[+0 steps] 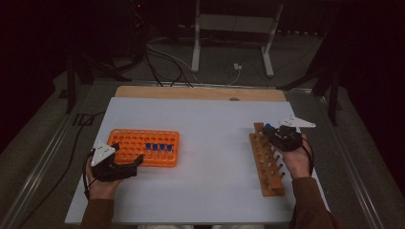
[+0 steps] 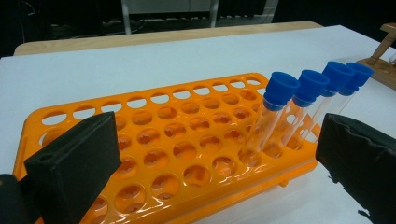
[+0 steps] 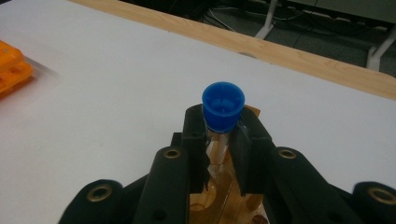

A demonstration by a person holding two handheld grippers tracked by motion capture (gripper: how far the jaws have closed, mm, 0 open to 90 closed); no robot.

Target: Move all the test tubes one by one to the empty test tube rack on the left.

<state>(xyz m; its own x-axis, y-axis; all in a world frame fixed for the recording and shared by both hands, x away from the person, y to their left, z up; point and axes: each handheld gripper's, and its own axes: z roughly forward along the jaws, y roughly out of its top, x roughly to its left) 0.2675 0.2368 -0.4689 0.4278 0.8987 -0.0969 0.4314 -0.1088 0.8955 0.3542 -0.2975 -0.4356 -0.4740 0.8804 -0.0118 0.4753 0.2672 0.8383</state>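
The right gripper (image 3: 223, 144) clamps a blue-capped test tube (image 3: 222, 109) just below its cap — upright, so it can drop into the wooden rack (image 1: 267, 160) beneath. The left gripper (image 2: 210, 158) gapes empty, straddling the orange rack (image 2: 177, 140) — likely steadying it.

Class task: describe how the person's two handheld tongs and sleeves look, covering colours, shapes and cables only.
Both tongs, left and right, are black, and each carries a pale grey three-cornered plate on top. A black cable loops from each. The right tongs' frame shows brass-coloured rivets. The sleeves are brown.
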